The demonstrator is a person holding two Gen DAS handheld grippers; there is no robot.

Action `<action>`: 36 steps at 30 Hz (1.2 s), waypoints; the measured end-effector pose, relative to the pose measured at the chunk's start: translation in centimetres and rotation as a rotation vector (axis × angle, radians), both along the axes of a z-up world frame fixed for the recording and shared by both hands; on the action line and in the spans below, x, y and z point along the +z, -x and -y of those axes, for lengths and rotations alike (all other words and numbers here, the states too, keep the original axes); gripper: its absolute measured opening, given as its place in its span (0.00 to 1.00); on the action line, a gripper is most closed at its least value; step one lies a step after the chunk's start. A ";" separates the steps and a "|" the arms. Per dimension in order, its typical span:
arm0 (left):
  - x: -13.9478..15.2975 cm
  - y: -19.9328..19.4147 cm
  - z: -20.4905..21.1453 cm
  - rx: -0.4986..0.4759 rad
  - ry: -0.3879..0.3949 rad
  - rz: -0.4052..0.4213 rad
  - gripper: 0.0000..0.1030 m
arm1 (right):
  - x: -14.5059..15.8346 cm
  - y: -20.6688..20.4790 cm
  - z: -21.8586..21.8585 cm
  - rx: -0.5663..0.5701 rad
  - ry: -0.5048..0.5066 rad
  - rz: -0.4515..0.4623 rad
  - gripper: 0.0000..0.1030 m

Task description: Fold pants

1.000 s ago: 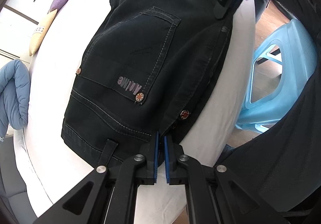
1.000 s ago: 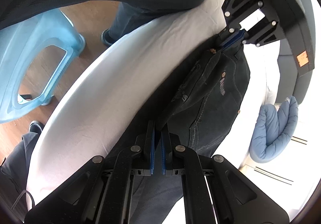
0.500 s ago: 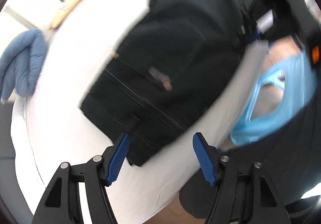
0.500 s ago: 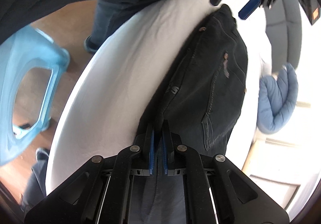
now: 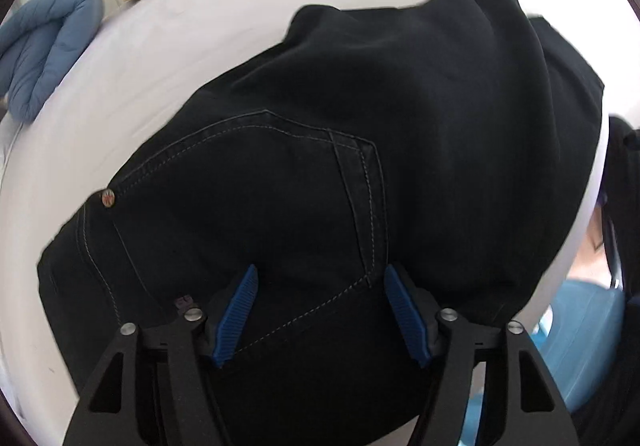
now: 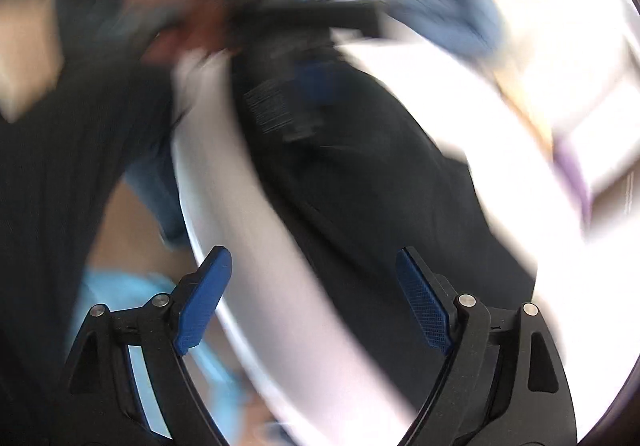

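Since a second ago I have let go with both: my left hand-held gripper [image 5: 320, 310] and right hand-held gripper [image 6: 314, 298] now stand with jaws wide apart, holding nothing. The pants [image 5: 340, 166] lie folded on the white bed [image 5: 160, 66], their back pocket [image 5: 248, 214] just ahead of my left fingers. A blue blanket [image 5: 44, 46] sits at ten o'clock. The right view is blurred.

The black pants [image 5: 360, 166] lie folded flat on the white bed [image 5: 160, 66] right before me, back pocket [image 5: 260, 214] with pale stitching up, waistband nearest.
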State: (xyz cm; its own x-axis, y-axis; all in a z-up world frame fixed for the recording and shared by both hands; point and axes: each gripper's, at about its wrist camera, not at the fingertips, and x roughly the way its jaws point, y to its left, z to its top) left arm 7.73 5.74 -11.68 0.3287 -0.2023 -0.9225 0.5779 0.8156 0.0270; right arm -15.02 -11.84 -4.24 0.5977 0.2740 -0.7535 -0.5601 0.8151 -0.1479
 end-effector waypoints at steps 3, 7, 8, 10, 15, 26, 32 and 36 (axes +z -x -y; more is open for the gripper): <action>0.7 -0.2 0.2 0.017 -0.013 -0.038 0.67 | 1.3 -1.9 8.5 -0.258 -0.294 -0.077 0.82; 2.5 -0.1 1.7 0.028 -0.022 -0.014 0.64 | 1.1 -4.9 20.4 -0.582 -0.643 -0.103 0.82; 2.7 -0.1 2.0 0.050 -0.013 -0.008 0.64 | 0.8 -5.6 22.9 -0.646 -0.734 -0.102 0.82; 1.5 -0.3 2.3 0.096 -0.041 -0.042 0.65 | -0.7 -7.4 28.2 -0.764 -0.942 -0.130 0.82; 0.7 -0.2 2.6 0.133 -0.037 -0.055 0.68 | -5.5 -11.8 33.3 -0.931 -1.173 -0.275 0.82; 0.3 -1.6 3.2 0.136 -0.063 -0.053 0.69 | -2.8 -20.4 32.4 -0.949 -1.161 -0.421 0.82; -0.7 -1.5 3.8 0.134 -0.066 -0.052 0.69 | 9.5 -23.0 34.1 -0.797 -1.197 -0.189 0.83; -1.0 -1.2 3.3 0.140 -0.062 -0.044 0.69 | 13.3 -22.2 37.1 -0.797 -1.089 -0.013 0.83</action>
State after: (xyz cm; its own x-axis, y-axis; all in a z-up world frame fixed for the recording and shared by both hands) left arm 8.89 2.40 -12.63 0.3085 -0.0997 -0.9460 0.4604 0.8859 0.0568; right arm 7.15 -48.90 9.09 0.8676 0.3163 -0.3836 0.1202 0.6153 0.7791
